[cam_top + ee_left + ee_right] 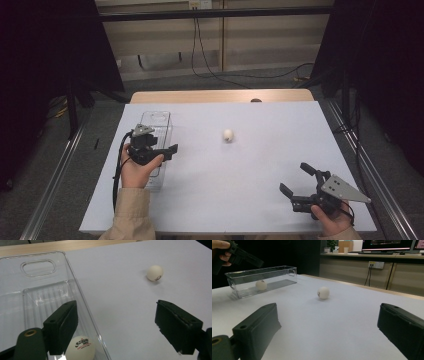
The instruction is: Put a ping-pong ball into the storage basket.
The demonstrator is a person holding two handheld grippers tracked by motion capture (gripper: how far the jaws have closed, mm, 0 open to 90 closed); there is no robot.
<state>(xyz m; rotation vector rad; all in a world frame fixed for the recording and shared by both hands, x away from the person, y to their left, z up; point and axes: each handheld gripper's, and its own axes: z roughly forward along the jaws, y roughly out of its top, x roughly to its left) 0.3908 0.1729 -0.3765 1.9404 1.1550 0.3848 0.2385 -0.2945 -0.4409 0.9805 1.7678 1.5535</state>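
The left gripper [167, 150] is held released above the clear box [82, 305]; a ball [80, 348] lies inside. The second ball [228, 134], mid-table, could be knocked toward the far edge.

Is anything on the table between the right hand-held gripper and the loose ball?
Nothing visible: only bare white table lies between the right hand-held gripper and the ball. The clear box sits off to the side.

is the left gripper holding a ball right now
No, the left gripper has its jaws apart and empty above the clear bin, with one ball lying inside the bin.
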